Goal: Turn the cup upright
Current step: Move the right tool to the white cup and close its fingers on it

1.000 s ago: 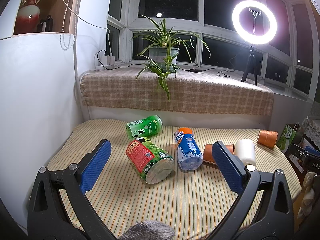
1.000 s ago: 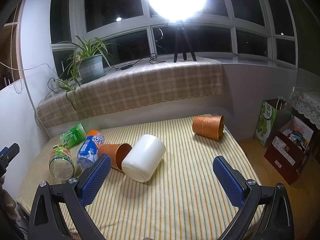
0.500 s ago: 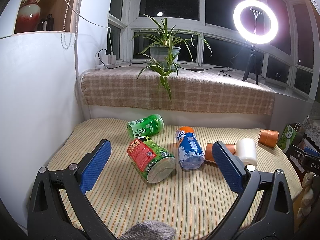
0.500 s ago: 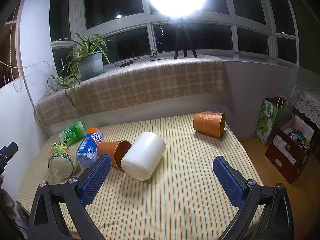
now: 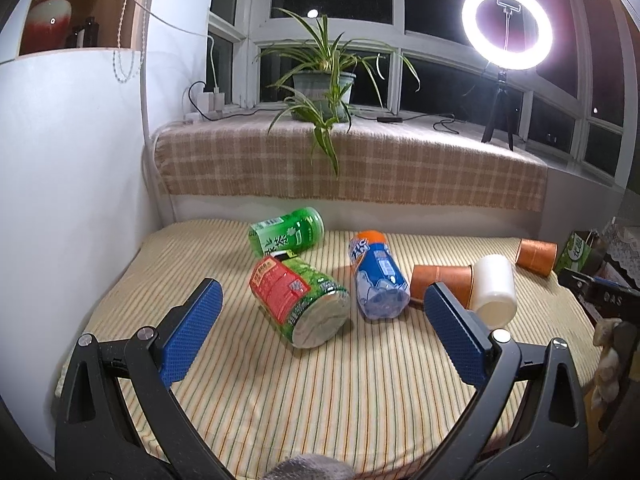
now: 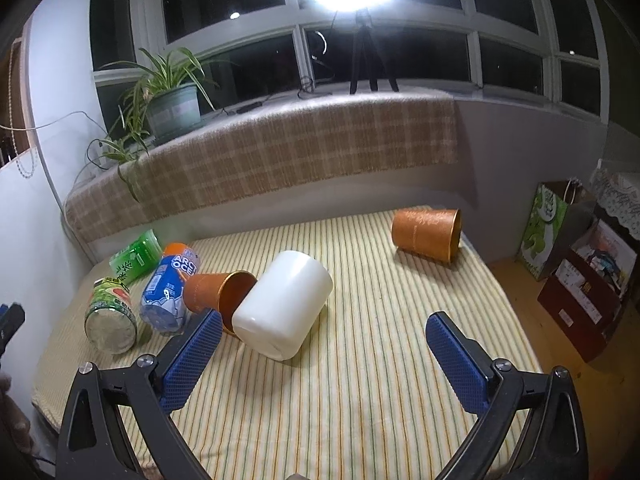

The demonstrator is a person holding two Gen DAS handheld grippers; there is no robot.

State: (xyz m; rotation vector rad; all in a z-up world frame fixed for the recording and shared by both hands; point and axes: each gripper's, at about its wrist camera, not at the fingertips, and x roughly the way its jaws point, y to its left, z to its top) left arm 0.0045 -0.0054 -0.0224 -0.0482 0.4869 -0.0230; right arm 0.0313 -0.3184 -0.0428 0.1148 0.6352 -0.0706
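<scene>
A white cup (image 6: 285,304) lies on its side on the striped table, base toward me; it also shows in the left wrist view (image 5: 493,286). An orange cup (image 6: 218,294) lies on its side against it, mouth toward me, and appears in the left wrist view (image 5: 440,281). A second orange cup (image 6: 427,233) lies on its side at the far right, seen too in the left wrist view (image 5: 536,256). My right gripper (image 6: 324,354) is open and empty, just short of the white cup. My left gripper (image 5: 320,332) is open and empty, facing the bottles.
Three bottles lie at the left: a red-green jar (image 5: 298,302), a blue bottle with orange cap (image 5: 376,276) and a green bottle (image 5: 286,236). A checked sill with a potted plant (image 5: 322,88) and a ring light (image 5: 507,26) runs behind. Bags and boxes (image 6: 580,264) stand on the floor right of the table.
Both grippers have moved slightly forward toward the table objects, so the cups and bottles look a little closer. Nothing on the table has moved.
</scene>
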